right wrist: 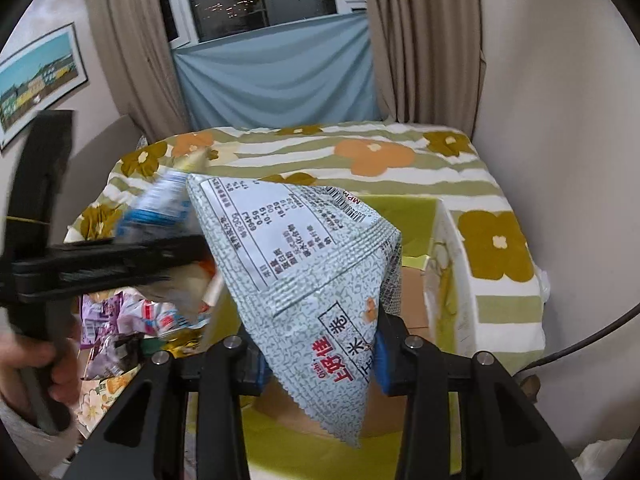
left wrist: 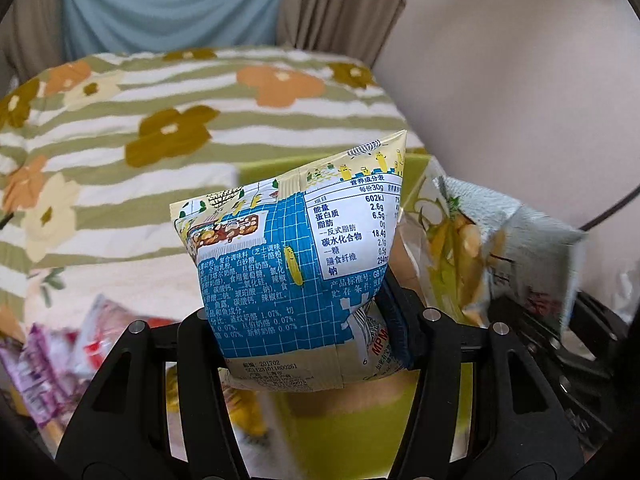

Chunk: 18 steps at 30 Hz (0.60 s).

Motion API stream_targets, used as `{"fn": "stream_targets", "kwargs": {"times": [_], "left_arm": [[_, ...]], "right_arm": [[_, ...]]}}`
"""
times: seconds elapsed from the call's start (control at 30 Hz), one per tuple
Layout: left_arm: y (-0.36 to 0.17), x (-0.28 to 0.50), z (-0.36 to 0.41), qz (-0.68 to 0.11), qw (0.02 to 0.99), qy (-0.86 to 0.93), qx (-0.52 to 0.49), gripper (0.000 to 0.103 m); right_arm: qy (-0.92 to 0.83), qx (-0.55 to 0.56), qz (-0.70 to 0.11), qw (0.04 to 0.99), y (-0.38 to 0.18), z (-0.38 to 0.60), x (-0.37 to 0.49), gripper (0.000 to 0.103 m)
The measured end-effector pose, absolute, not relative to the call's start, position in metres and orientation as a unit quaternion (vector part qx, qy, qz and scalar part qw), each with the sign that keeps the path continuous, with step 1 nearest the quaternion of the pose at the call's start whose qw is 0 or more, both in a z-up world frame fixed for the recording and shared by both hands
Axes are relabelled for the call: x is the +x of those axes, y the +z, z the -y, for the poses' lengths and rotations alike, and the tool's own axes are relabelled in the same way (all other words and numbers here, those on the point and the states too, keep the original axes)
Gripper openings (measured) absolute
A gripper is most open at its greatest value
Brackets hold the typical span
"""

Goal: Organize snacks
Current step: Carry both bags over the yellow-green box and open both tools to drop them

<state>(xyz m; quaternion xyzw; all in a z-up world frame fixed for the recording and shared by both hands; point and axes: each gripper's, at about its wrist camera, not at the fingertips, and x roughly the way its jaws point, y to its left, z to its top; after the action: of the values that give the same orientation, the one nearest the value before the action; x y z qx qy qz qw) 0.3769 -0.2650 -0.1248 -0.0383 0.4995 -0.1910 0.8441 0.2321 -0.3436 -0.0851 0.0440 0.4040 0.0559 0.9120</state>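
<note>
My left gripper (left wrist: 304, 344) is shut on a blue and yellow snack bag (left wrist: 296, 264) and holds it above a yellow-green cardboard box (left wrist: 348, 428). My right gripper (right wrist: 320, 360) is shut on a grey-green rice roll snack bag (right wrist: 312, 264), held over the same box (right wrist: 404, 216). In the left wrist view the grey-green bag (left wrist: 500, 248) hangs at the right. In the right wrist view the left gripper (right wrist: 104, 260) and its blurred blue bag (right wrist: 160, 204) reach in from the left.
A pile of loose snack packets (right wrist: 132, 320) lies left of the box, also seen in the left wrist view (left wrist: 60, 364). A bed with a floral striped cover (right wrist: 360, 160) lies behind. A wall (left wrist: 520, 100) is at the right, curtains (right wrist: 420, 40) at the back.
</note>
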Motion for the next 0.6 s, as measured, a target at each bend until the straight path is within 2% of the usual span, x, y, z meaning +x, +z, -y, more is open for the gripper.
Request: {"fn": "stream_targets", "kwargs": {"times": [0.23,0.27,0.3,0.37,0.6], "left_arm": [[-0.174,0.41,0.318,-0.539,0.826,-0.165,-0.007,0.054],[-0.176,0.411,0.319,-0.541,0.825,-0.164,-0.002,0.059],[-0.178,0.412,0.322,-0.543,0.824,-0.161,0.005,0.077],[-0.178,0.412,0.319,-0.535,0.83,-0.157,0.011,0.099],[-0.167,0.396,0.286,-0.529,0.834,-0.155,-0.024,0.101]], "right_arm": [[0.068,0.061,-0.433,0.897,-0.103,0.39,0.265,0.036],[0.071,0.063,-0.433,0.896,-0.105,0.395,0.268,0.036],[0.072,0.066,-0.435,0.895,-0.107,0.398,0.27,0.036],[0.072,0.071,-0.437,0.894,-0.111,0.403,0.272,0.036],[0.065,0.083,-0.447,0.889,-0.123,0.414,0.275,0.036]]}}
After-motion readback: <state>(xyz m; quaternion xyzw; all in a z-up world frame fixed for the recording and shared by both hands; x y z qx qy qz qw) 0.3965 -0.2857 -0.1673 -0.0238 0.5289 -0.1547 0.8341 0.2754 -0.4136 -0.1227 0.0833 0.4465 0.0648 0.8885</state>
